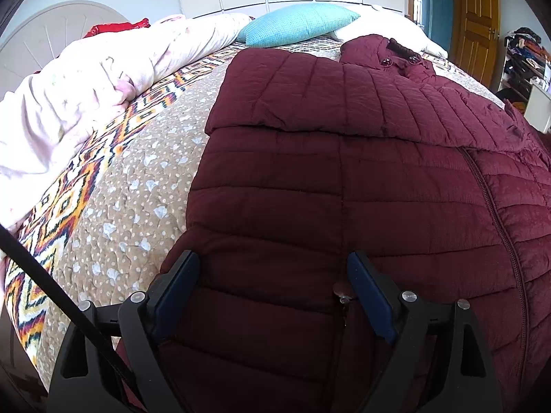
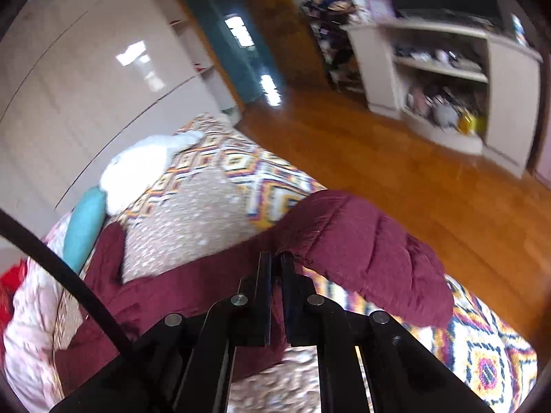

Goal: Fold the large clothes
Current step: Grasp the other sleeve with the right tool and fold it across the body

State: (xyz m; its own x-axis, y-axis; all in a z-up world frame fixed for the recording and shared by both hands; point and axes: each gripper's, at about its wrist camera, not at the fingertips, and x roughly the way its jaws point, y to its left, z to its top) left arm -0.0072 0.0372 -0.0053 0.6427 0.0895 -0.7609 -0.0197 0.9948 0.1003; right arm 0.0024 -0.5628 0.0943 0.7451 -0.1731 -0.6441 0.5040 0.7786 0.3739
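A maroon quilted puffer jacket [image 1: 344, 179] lies spread on the patterned bedspread [image 1: 131, 186], one sleeve folded across its upper chest. My left gripper [image 1: 275, 268] is open, its blue-padded fingers [image 1: 370, 296] resting on the jacket's lower hem area. My right gripper [image 2: 275, 258] is shut on a fold of the jacket [image 2: 361, 251] and holds that part lifted above the bed; the view is tilted and blurred.
A teal pillow [image 1: 296, 24], a white pillow [image 1: 385, 27] and a bunched pink duvet [image 1: 86, 82] lie at the head side. A wooden floor [image 2: 396, 158] and a white shelf unit [image 2: 447, 79] are beside the bed. A wooden door [image 1: 478, 20] stands at the far right.
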